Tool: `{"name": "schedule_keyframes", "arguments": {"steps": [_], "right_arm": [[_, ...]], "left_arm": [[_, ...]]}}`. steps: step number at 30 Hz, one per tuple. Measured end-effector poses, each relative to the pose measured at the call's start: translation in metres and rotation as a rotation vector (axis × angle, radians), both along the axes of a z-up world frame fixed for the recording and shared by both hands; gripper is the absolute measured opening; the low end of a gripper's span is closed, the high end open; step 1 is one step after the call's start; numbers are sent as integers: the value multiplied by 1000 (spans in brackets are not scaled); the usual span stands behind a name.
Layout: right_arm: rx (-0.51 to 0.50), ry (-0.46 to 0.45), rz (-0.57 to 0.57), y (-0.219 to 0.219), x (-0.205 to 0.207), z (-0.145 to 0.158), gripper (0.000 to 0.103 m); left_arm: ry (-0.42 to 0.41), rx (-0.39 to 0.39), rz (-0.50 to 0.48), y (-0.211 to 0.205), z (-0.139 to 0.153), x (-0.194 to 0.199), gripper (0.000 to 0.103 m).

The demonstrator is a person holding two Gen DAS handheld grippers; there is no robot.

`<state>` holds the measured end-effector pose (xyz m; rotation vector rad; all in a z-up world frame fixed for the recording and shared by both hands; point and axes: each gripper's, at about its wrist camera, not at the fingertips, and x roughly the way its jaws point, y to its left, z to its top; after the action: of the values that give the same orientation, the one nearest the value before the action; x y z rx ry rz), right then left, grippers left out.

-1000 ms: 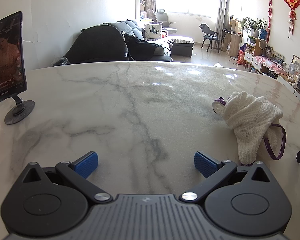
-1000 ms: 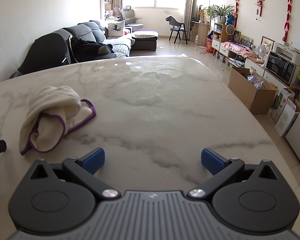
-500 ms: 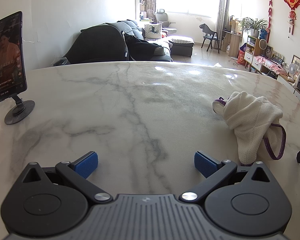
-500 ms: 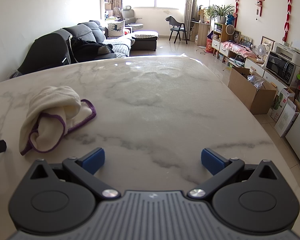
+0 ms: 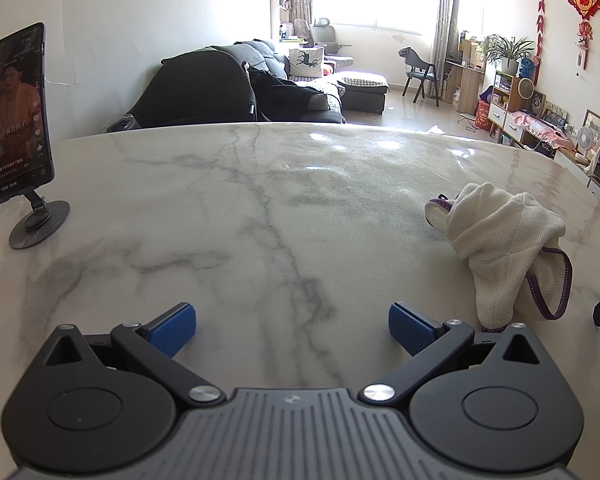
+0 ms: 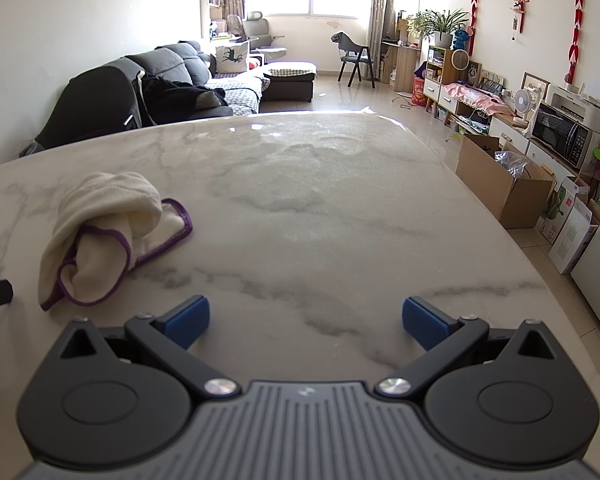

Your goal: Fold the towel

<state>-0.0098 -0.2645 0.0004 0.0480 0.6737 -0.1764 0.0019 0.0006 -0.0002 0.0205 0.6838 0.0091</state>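
A cream towel with purple edging lies crumpled in a heap on the marble table, at the right in the left wrist view (image 5: 504, 240) and at the left in the right wrist view (image 6: 100, 232). My left gripper (image 5: 292, 330) is open and empty, low over the table, with the towel ahead to its right. My right gripper (image 6: 306, 322) is open and empty, with the towel ahead to its left. Each gripper's black edge shows at the side of the other's view.
A phone on a round black stand (image 5: 18, 128) sits at the table's left edge. The table (image 5: 260, 200) is white marble with grey veins; its right edge (image 6: 540, 276) drops to the floor, where cardboard boxes (image 6: 504, 188) stand. A sofa (image 5: 236, 84) is beyond the far edge.
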Motion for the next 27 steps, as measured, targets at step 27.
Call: {"name": "schedule_keyframes", "arguments": {"steps": [27], "right_arm": [[-65,48,39,8,7,18,103]], "left_arm": [[31,45,-46,-15,15,4,102]]}}
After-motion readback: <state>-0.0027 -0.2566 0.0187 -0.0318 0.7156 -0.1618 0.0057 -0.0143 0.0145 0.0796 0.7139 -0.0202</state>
